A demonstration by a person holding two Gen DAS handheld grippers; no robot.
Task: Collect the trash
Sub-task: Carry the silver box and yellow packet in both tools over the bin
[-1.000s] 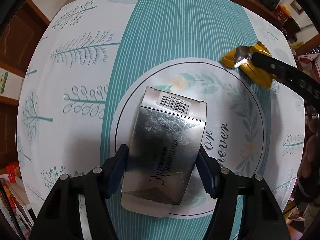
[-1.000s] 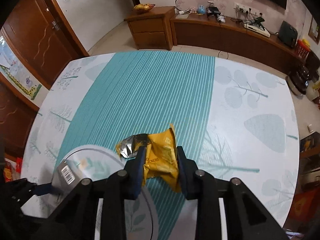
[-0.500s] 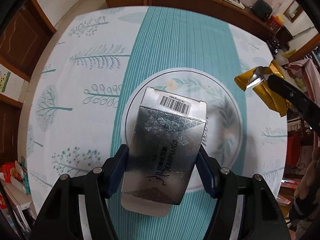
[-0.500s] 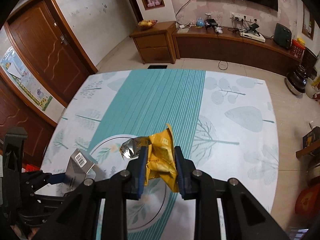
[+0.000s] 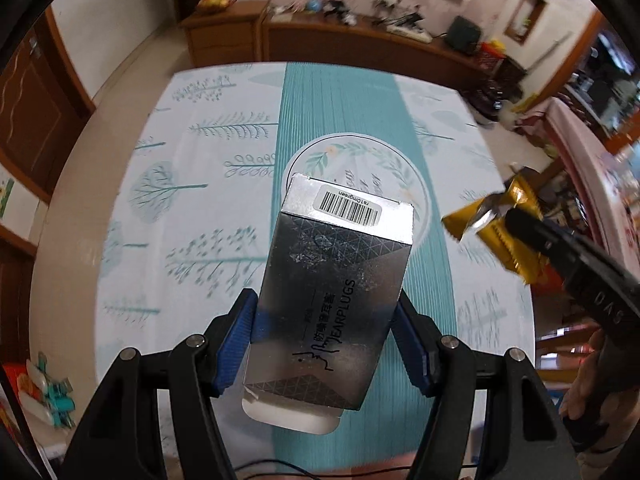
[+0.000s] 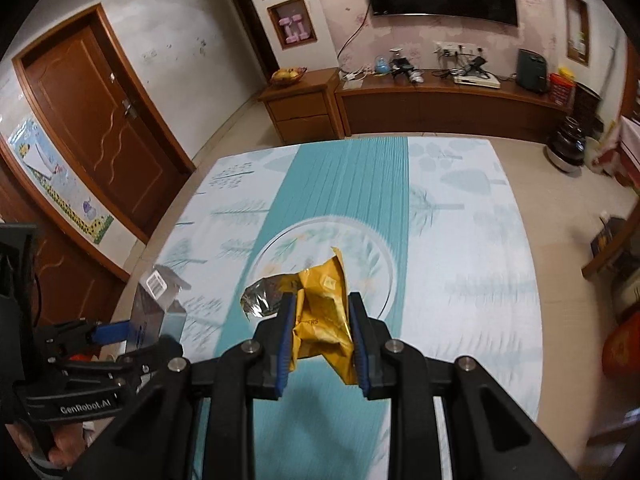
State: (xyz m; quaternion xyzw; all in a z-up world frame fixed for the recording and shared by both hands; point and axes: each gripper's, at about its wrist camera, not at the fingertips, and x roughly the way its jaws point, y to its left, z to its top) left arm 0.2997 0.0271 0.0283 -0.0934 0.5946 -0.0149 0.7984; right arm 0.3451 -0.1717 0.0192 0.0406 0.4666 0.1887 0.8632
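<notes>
Left wrist view shows the left tool (image 5: 326,326) clamped on a shiny silver box (image 5: 334,300). The box fills the middle of the frame. It has a barcode sticker at its top and the word EARPLUGS on its front. Its sides touch the blue pads (image 5: 240,340). Under it lies the worktop (image 5: 180,208) with a white and teal cloth with trees. At the right edge of the frame, the right tool is seen from the side.

Right wrist view shows the right tool (image 6: 322,334) clamped on a crumpled yellow wrapper (image 6: 322,316) at lower middle. The silver box (image 6: 154,308) and the left tool (image 6: 108,330) sit at lower left.
</notes>
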